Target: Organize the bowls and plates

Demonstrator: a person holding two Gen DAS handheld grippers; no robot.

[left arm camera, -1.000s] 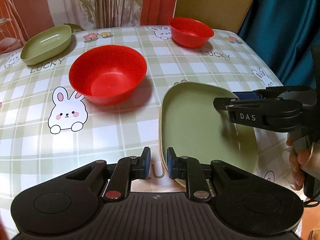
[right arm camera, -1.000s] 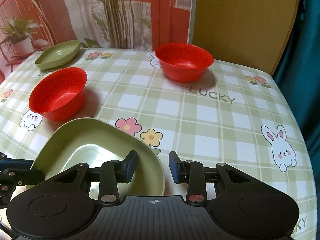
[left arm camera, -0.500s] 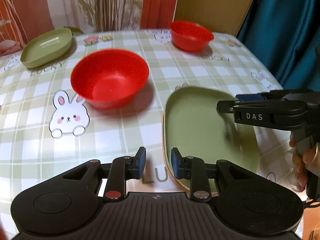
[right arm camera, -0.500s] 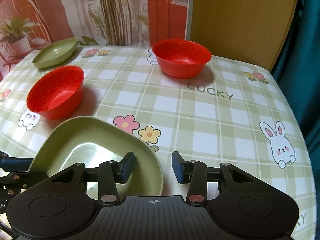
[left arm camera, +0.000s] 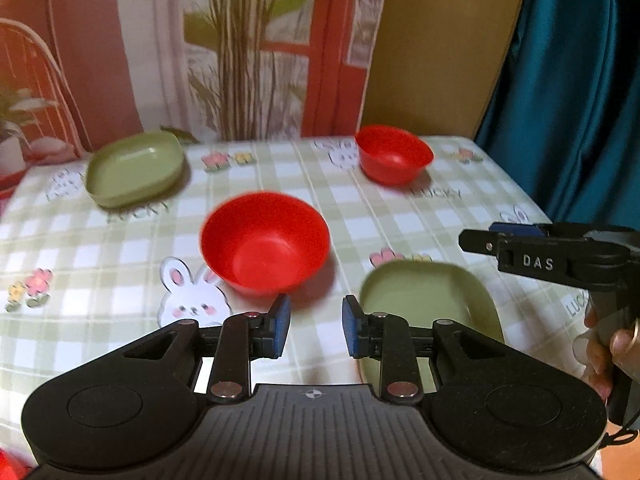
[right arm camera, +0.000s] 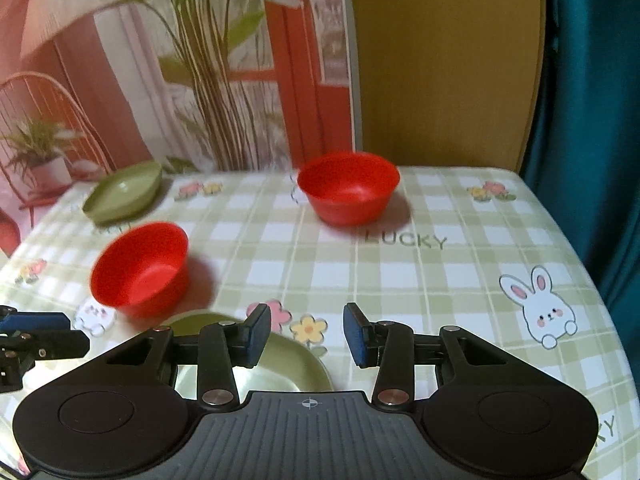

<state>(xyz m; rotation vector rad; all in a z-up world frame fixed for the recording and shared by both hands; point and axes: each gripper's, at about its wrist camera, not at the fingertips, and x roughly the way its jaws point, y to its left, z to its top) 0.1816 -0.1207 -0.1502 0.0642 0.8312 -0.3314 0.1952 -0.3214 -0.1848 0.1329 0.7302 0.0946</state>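
A green plate (left arm camera: 428, 304) lies on the checked tablecloth near the front, seen also in the right wrist view as green plate (right arm camera: 296, 364). My left gripper (left arm camera: 316, 328) hovers open just left of its rim, with nothing between the blue pads. My right gripper (right arm camera: 307, 334) is open above the plate's right edge, holding nothing. Each gripper shows in the other's view: the right gripper (left arm camera: 480, 240) and the left gripper (right arm camera: 60, 334). A red bowl (left arm camera: 264, 240) stands left of the plate. A second red bowl (left arm camera: 394, 154) and a second green plate (left arm camera: 134, 168) sit at the back.
The table (right arm camera: 460, 280) drops off at its right edge beside a teal curtain (left arm camera: 580, 80). Behind it hang a printed backdrop and a tan board (right arm camera: 440, 60). A hand (left arm camera: 608, 352) grips the right tool's handle.
Both grippers widened their jaws off the near green plate's rim and rose away from it. The plate stays on the table, and more of the backdrop is in view.
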